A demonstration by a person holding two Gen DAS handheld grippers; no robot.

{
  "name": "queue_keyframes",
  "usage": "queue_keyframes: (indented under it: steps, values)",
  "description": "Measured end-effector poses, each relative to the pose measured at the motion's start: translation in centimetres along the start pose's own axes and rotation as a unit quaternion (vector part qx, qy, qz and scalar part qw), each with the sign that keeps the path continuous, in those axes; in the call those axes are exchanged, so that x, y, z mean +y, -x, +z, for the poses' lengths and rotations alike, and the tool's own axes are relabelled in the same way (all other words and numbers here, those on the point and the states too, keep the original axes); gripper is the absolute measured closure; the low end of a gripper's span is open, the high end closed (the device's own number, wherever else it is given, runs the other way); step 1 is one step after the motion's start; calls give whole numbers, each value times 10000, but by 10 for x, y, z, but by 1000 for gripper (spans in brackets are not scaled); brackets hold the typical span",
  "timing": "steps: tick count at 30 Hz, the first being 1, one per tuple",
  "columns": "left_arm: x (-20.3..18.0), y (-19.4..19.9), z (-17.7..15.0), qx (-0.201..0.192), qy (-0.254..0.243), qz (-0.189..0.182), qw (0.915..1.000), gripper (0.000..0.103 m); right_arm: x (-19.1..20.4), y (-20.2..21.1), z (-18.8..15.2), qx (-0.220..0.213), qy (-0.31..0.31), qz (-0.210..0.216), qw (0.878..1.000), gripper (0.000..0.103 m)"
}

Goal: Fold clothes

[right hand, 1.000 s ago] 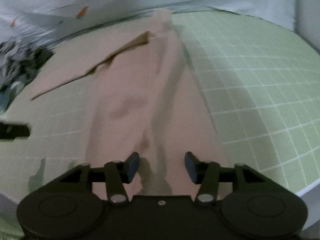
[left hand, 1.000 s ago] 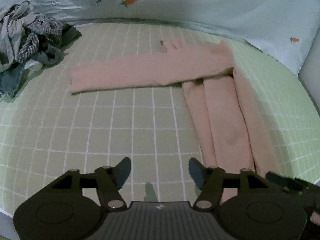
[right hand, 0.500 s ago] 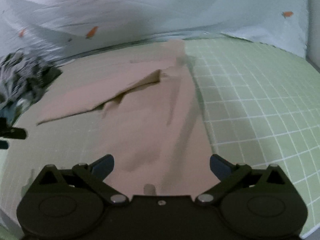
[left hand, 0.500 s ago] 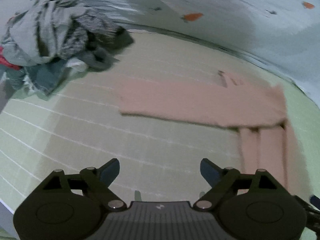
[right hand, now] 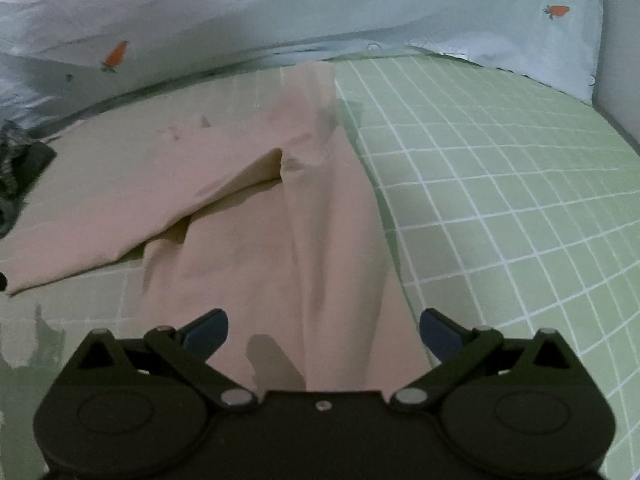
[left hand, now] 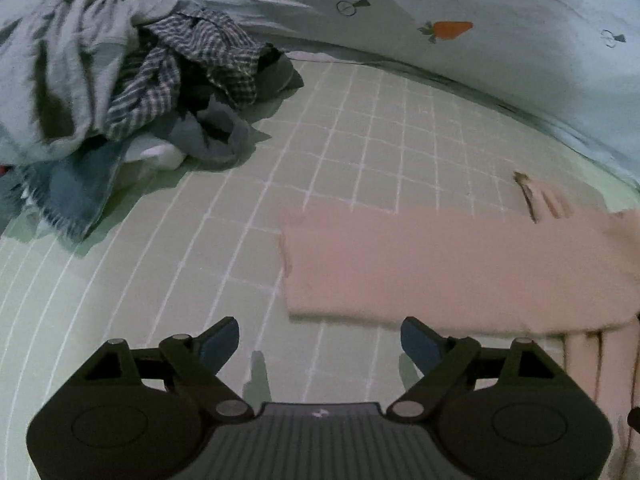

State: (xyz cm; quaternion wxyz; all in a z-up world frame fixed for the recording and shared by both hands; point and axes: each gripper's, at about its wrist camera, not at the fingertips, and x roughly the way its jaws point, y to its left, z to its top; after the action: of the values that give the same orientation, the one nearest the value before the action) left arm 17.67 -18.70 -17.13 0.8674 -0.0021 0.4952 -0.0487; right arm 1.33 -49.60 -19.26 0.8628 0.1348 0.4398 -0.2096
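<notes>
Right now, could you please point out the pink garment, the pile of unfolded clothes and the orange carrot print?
pink garment (left hand: 460, 264): left wrist view, middle of the folded-across band.
pile of unfolded clothes (left hand: 160, 80): left wrist view, checked fabric.
carrot print (left hand: 450, 30): left wrist view, orange body.

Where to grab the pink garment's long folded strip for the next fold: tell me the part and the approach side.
Probably its free short end. The left gripper is open just in front of that end, over the green checked sheet. Come in low from the side facing the clothes pile, sliding one finger under the flat edge; that end lies loose, while the other end overlaps the garment's body.
</notes>
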Motion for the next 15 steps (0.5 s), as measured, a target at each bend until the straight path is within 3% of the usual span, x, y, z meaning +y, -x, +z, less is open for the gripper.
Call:
queue_keyframes:
  steps: [8,15]
  values:
    - [8,-45,31,130,10,-52,9999,15,8,-24,21,290,-52,-451,9985,0]
    - [1,-59,36,96,-181,-37,9998,15,16,-39,34,344,216,-781,9961,0]
